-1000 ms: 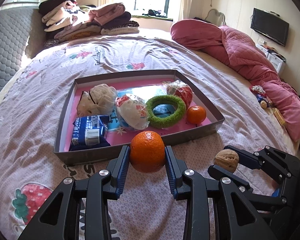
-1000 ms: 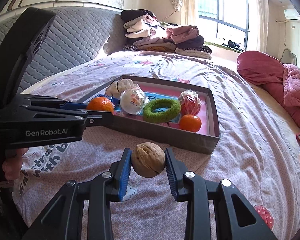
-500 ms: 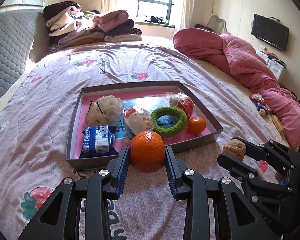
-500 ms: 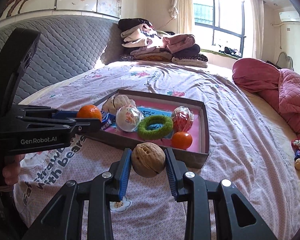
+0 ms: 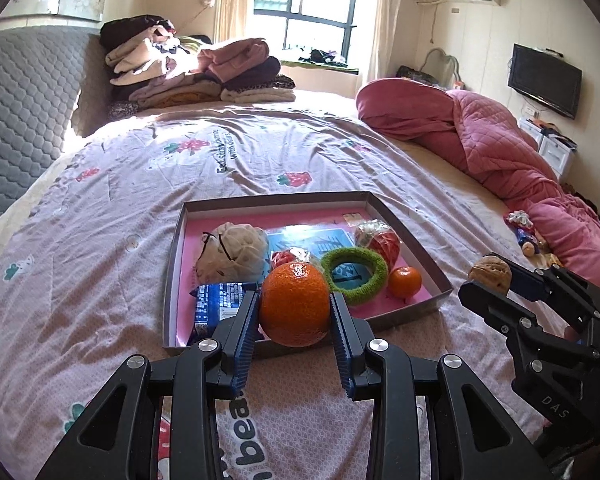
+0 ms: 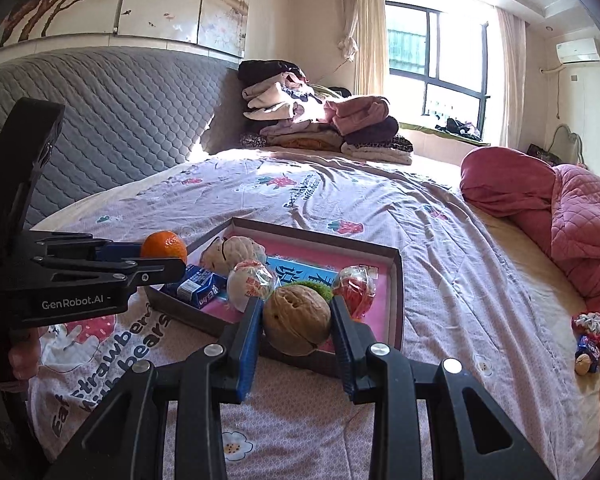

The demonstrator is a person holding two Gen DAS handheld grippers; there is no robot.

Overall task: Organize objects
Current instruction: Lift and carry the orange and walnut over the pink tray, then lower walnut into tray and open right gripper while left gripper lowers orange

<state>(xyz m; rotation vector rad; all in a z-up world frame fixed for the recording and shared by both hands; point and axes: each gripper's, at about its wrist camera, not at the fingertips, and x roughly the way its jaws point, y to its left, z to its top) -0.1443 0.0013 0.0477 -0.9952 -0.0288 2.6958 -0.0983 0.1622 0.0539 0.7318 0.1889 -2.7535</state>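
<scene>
Left gripper (image 5: 295,322): jaws clamped on orange (image 5: 294,304). Right gripper (image 6: 296,328): jaws clamped on walnut (image 6: 297,319). Both have lifted higher, away from tray (image 5: 172,280) on bed; removal apparently underway.

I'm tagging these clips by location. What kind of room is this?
A bedroom, most likely in a home: a wide bed with a padded headboard, folded clothes stacked at its head, a pink quilt, and a wall-mounted TV.
</scene>
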